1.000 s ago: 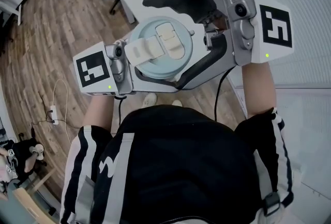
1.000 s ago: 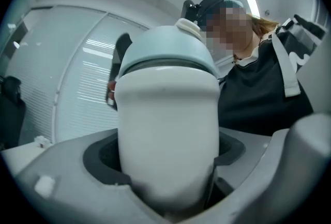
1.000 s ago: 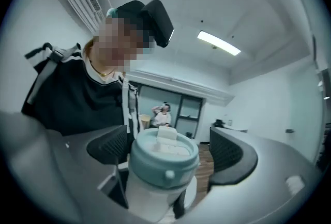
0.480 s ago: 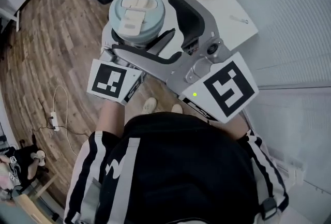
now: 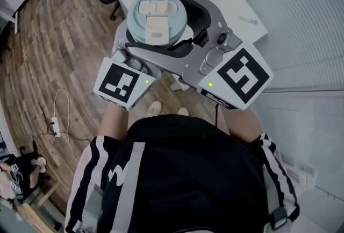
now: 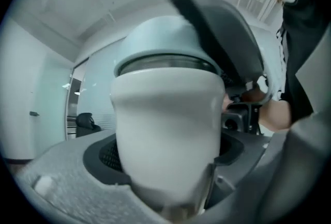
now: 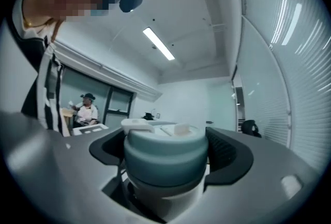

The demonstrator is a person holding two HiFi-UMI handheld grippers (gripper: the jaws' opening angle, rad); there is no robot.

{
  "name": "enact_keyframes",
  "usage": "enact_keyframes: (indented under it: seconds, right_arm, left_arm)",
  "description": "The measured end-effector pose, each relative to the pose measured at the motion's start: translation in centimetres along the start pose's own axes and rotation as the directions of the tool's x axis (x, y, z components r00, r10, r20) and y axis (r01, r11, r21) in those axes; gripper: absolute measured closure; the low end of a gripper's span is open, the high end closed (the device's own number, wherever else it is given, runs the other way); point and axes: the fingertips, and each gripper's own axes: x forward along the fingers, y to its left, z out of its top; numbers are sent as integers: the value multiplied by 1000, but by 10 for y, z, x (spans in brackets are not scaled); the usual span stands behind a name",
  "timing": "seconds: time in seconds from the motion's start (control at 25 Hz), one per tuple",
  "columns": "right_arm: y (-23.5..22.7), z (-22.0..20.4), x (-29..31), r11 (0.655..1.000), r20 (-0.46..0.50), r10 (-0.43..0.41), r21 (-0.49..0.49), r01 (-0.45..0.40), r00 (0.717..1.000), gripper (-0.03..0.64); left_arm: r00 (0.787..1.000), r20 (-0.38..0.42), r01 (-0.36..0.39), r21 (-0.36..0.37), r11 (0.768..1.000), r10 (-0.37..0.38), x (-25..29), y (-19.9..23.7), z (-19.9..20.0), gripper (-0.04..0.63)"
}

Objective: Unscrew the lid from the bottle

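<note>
Two grips to get right, largest thing first. Left gripper [image 6: 165,158]: clenched on the pale bottle [image 6: 165,124] low on its body, carrying it upright in mid-air before the chest [image 5: 183,173], resting on nothing. Hold that clamp hard and that wrist dead, to stop the body spinning along with the top. Right gripper [image 7: 165,151]: level, jaws just drawn inward, lid [image 7: 165,158] between them, pads seemingly up against its blue-green sides (a wide thing, hence a wide-looking grip). Squeeze to a firm bite before any turn. Then twist about the bottle's upright axis, most likely counter-clockwise seen from above, staying level throughout, with no upward prying until free of the thread. Turn in short arcs, regripping rather than over-bending the wrist. Last and smallest, the flip tab [image 5: 157,26] on top: stay on the skirt below it, to avoid snagging it or popping it open.
</note>
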Motion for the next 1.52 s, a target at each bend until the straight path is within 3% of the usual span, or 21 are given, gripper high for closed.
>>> enact_keyframes:
  seconds: [0.08, 0.16, 0.24, 0.4, 0.52, 0.64, 0.72, 1.0, 1.28, 1.52]
  right_arm:
    - [15, 2, -9, 990, -4, 137, 7, -137, 991, 167]
    - [29, 5, -23, 954, -11, 299, 3, -299, 954, 167]
    - [38, 5, -32, 892, -37, 452, 7, -453, 891, 166]
    - [50, 11, -43, 742, -43, 670, 5, -670, 741, 166]
    - [56, 16, -62, 634, -29, 772, -27, -773, 635, 166]
    - [61, 19, -75, 564, -5, 826, -21, -825, 564, 166]
    - [65, 25, -78, 532, 24, 847, -7, -847, 532, 166]
    - [54, 46, -77, 469, 150, 871, 29, -883, 468, 166]
    - [49, 46, -80, 417, 240, 880, 29, -909, 411, 166]
    - [42, 46, -87, 297, 349, 891, 35, -954, 290, 164]
  left_arm:
    - [989, -7, 151, -31, 988, -151, -5, -20, 1, 146]
    - [951, -16, 309, -50, 950, -310, -14, -43, 4, 144]
    - [896, -28, 440, -63, 896, -443, -21, -59, 5, 143]
    - [794, -18, 604, -78, 793, -607, -29, -76, 11, 143]
    - [718, -2, 692, -99, 715, -696, -30, -96, 13, 143]
    - [665, 24, 744, -111, 659, -747, -33, -112, 15, 143]
    - [653, 35, 754, -115, 646, -756, -36, -116, 20, 143]
    - [649, -27, 757, -76, 649, -760, -39, -118, 18, 143]
    - [665, -21, 744, -71, 664, -747, -43, -122, 3, 143]
    - [651, -39, 756, -60, 652, -758, -47, -132, -10, 143]
